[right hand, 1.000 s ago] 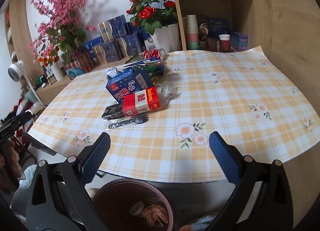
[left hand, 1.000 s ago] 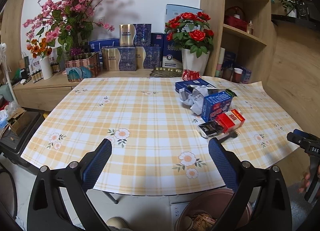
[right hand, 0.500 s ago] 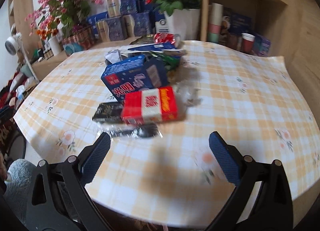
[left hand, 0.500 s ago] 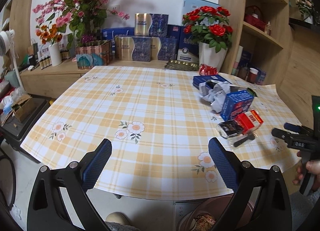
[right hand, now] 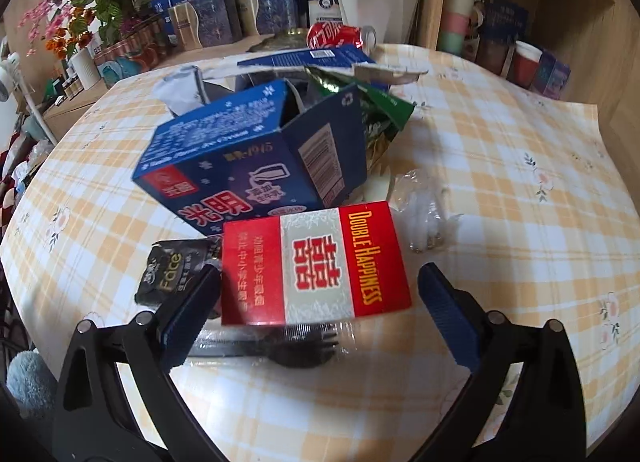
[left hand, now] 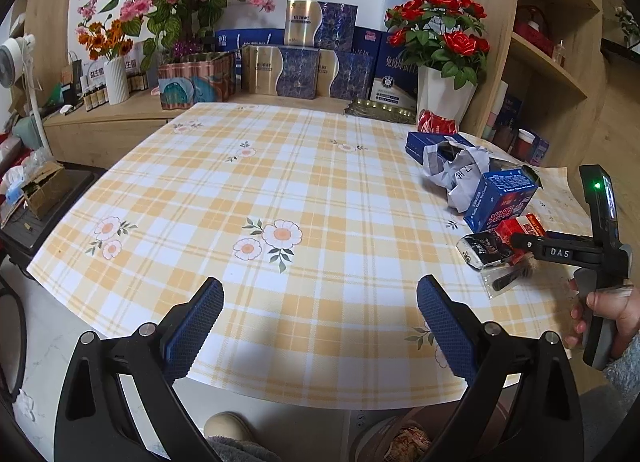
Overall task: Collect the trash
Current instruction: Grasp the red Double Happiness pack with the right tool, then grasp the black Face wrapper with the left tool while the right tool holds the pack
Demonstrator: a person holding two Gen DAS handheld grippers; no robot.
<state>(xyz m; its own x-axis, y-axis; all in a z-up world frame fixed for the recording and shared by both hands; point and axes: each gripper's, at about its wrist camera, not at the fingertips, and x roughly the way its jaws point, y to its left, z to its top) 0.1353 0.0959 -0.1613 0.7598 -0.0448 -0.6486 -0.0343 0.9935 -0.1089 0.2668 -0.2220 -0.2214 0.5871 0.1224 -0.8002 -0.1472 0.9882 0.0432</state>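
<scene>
My left gripper (left hand: 318, 322) hung with its jaws spread wide and nothing between them, over the near edge of the checked tablecloth (left hand: 280, 190), well to the left of the red cigarette pack (right hand: 316, 264). All the trash lay in one heap around that pack. Left of the pack and touching it sat a small black packet (right hand: 172, 270) marked "Face". Behind the pack, leaning against it, stood the opened blue carton (right hand: 256, 158), and behind the carton I could see crumpled grey paper (left hand: 456, 170), a flat blue box (right hand: 304, 58) and a crushed red can (right hand: 336, 35) lying on its side near the white flower pot (left hand: 442, 96). In front of the pack, nearest me, lay a black plastic fork in a clear wrapper (right hand: 280, 348), its tines pointing right. Just right of the pack was a scrap of clear crumpled plastic (right hand: 420, 210). My right gripper (right hand: 318, 312) was low over the table with its jaws fully apart, one pad at the pack's left side over the black packet, the other off to the pack's right, so the pack sat between them but neither pad pressed it. From the left wrist camera I saw my right hand (left hand: 608, 314) around that tool's handle at the table's right edge. Below the table edge the rim of a bin (left hand: 400, 438) showed.
</scene>
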